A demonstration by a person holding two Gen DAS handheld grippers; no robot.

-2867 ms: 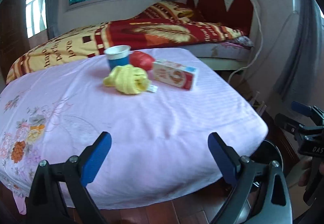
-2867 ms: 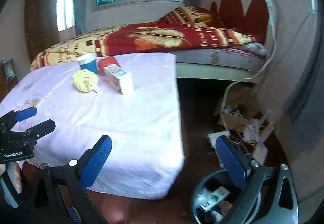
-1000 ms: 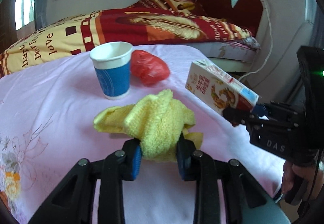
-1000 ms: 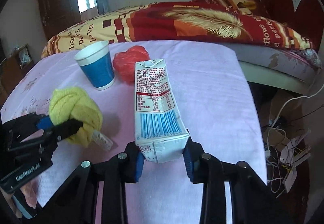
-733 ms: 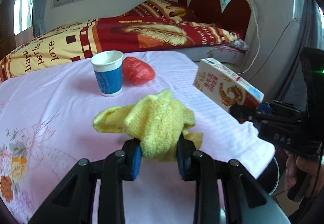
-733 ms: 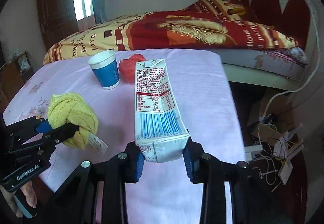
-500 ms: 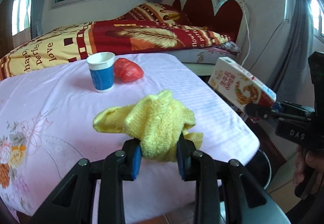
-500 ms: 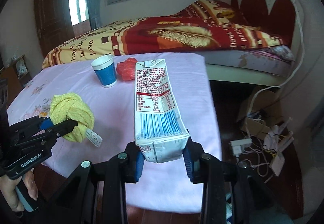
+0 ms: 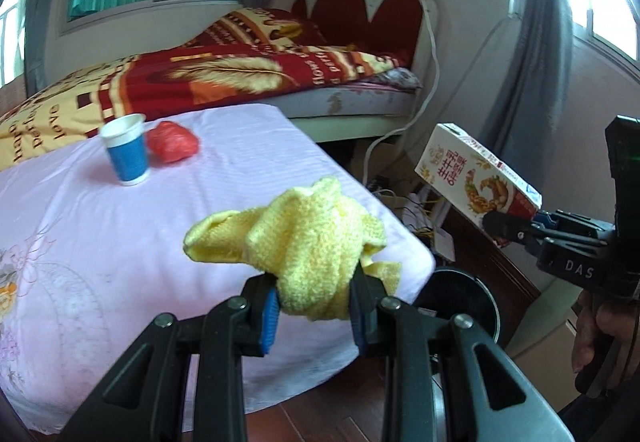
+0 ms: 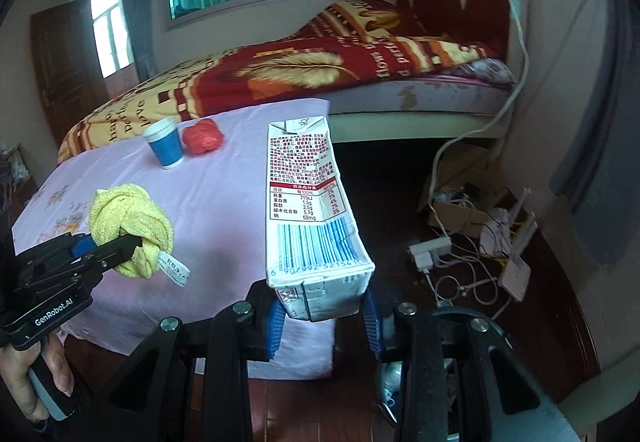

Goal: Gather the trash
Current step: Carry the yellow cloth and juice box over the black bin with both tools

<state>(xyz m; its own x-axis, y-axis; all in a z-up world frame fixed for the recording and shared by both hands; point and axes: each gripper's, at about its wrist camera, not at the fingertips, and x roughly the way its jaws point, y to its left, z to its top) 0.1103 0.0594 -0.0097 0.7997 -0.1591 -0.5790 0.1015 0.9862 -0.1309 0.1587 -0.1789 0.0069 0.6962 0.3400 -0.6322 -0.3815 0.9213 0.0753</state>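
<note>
Behind everything, the bed [image 10: 360,54] with its red and yellow blanket runs along the far wall. In front of it stands your table [image 9: 100,242], draped in a pink cloth, with two pieces of trash on it near its far edge: a blue and white paper cup [image 9: 126,150] standing upright, and a crumpled red bag [image 9: 173,142] just beside it on the right. On the floor past the table's near right corner sits the dark round bin [image 9: 464,302], partly hidden behind your gripper arms. Your right gripper [image 10: 324,316] is pinching the base of a milk carton [image 10: 306,202], which points away from you and hangs in the air beyond the table's right edge, above the floor. Your left gripper [image 9: 314,312] is clamped on a bunched yellow knitted cloth [image 9: 308,242], lifted clear of the table over its near right corner; a small white tag [image 10: 174,266] dangles from the cloth.
</note>
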